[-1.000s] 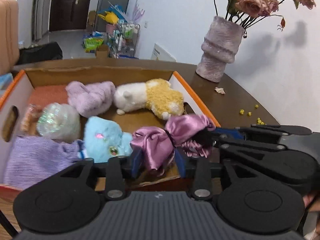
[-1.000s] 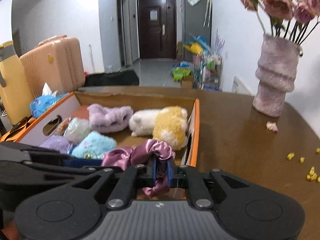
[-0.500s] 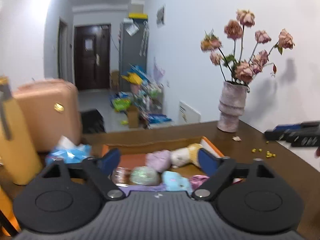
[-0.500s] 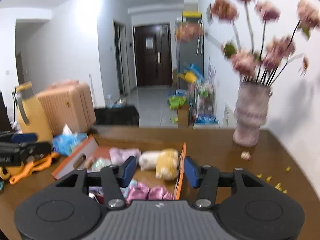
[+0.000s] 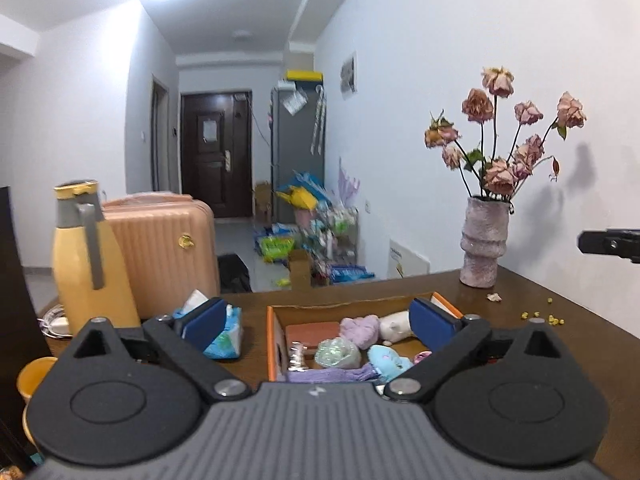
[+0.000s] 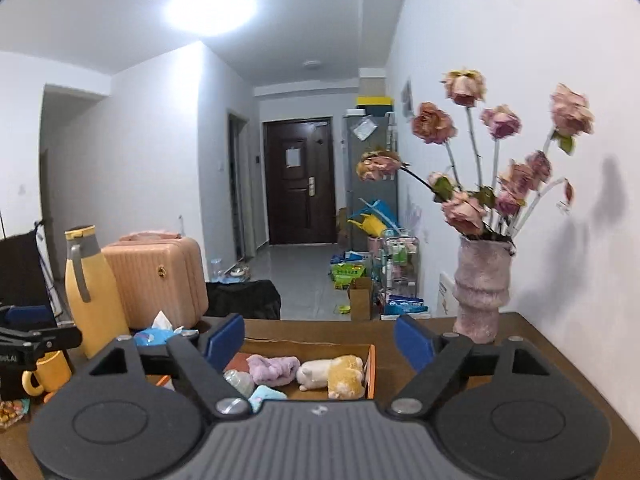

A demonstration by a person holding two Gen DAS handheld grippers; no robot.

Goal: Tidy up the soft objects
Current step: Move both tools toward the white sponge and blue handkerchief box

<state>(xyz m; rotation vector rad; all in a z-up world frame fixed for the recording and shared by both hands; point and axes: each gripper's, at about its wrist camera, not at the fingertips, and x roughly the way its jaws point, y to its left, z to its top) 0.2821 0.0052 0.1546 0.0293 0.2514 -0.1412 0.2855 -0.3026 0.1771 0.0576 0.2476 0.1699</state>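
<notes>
Both claws hang released above a brown wooden table (image 5: 528, 292), their jaws having just spread apart with nothing between the blue pads. The left gripper (image 5: 318, 320) fills the bottom of its frame, and its dark body cuts off the near end of the orange-edged cardboard box (image 5: 273, 344) at lower centre. Inside lie the soft objects: a lilac plush piece (image 5: 360, 330), a white-and-yellow plush toy (image 5: 394, 326) half hidden behind the right pad, a light-blue plush (image 5: 388, 360), a shiny wrapped ball (image 5: 336, 354) and a purple knitted cloth (image 5: 328, 376) only partly showing. A sliver of pink satin (image 5: 422, 357) peeks out by the right finger; too little shows to say more.

The right gripper (image 6: 320, 342) likewise hides the box's front in the lower centre of its frame; the satin item cannot be made out there.

At the left stand a yellow thermos jug (image 5: 86, 256), a pink suitcase (image 5: 164, 244) behind it and a blue tissue pack (image 5: 226, 332) partly covered by the left pad. A yellow mug (image 6: 50, 372) sits at lower left in the right view. At the right, a textured vase of dried roses (image 5: 484, 248) stands against the wall, with yellow crumbs (image 5: 540, 316) scattered nearby. The other gripper's tip pokes in at the right edge.
</notes>
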